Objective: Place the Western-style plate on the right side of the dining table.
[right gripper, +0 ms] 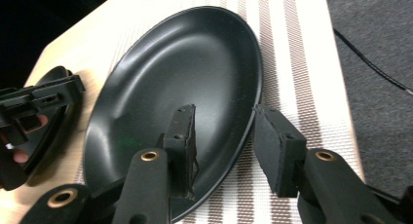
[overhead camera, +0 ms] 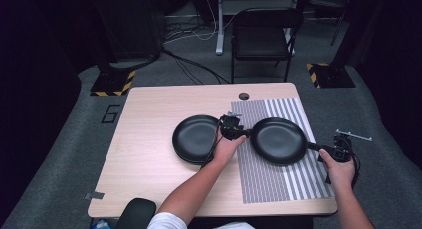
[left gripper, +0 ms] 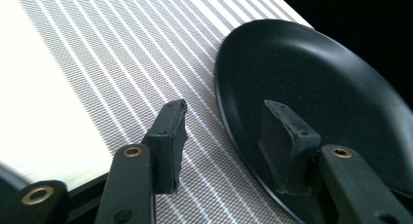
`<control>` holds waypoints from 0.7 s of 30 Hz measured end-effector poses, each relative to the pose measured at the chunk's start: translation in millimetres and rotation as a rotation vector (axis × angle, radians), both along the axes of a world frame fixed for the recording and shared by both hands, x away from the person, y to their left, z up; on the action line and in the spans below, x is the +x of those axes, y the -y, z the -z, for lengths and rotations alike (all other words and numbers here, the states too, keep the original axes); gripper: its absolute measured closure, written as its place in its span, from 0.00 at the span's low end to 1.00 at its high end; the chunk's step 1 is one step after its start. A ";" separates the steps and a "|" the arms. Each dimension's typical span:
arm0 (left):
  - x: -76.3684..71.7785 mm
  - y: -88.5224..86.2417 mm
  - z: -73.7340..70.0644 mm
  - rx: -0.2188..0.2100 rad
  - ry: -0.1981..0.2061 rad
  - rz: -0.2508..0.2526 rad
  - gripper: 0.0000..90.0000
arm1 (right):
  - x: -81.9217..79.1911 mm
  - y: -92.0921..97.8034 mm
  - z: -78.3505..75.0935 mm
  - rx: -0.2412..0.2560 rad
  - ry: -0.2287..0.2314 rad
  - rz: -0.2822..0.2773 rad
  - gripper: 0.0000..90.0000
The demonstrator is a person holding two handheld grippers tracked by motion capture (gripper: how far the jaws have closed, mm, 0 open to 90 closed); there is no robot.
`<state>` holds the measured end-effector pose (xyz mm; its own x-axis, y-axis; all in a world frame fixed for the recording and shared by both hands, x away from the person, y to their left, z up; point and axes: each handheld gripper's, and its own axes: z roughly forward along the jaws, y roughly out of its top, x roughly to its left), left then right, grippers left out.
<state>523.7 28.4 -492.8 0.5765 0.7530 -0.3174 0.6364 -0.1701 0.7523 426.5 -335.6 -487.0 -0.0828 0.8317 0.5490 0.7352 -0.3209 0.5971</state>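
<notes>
Plate on mat: black plate [overhead camera: 277, 140] lies flat on striped placemat [overhead camera: 298, 184], right half of worktop [overhead camera: 144, 159]; empty.
Second plate: black plate [overhead camera: 195, 138] on bare wood, left of it; empty.
Left tool [overhead camera: 238, 132]: jaws apart, straddling the mat plate's left rim.
Right tool [overhead camera: 326, 149]: jaws apart, straddling its right rim.
Handling: likely stiff, smooth, slippery, breakable; pinch the thin rim.
</notes>
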 end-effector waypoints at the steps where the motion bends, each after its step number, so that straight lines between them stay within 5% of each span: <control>1: 0.0 -1.8 -0.2 0.000 -0.001 -0.003 0.58 | -0.3 -1.9 -1.1 0.005 0.004 -0.004 0.66; 7: -3.6 -15.6 -6.3 0.005 0.020 -0.011 0.55 | -1.2 -12.1 -5.6 -0.039 0.017 -0.039 0.61; 14: -7.1 -36.4 -12.5 0.031 0.049 -0.016 0.52 | 1.6 -18.9 -7.8 -0.032 0.029 -0.079 0.55; 21: -8.4 -54.4 -13.0 0.035 0.045 -0.033 0.52 | 4.6 -30.1 -10.9 -0.071 0.039 -0.111 0.55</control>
<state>515.2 82.8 -479.7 0.5639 0.7823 -0.2647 0.6079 -0.1763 0.7742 431.1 -305.5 -476.1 -0.1969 0.8527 0.4839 0.7397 -0.1947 0.6441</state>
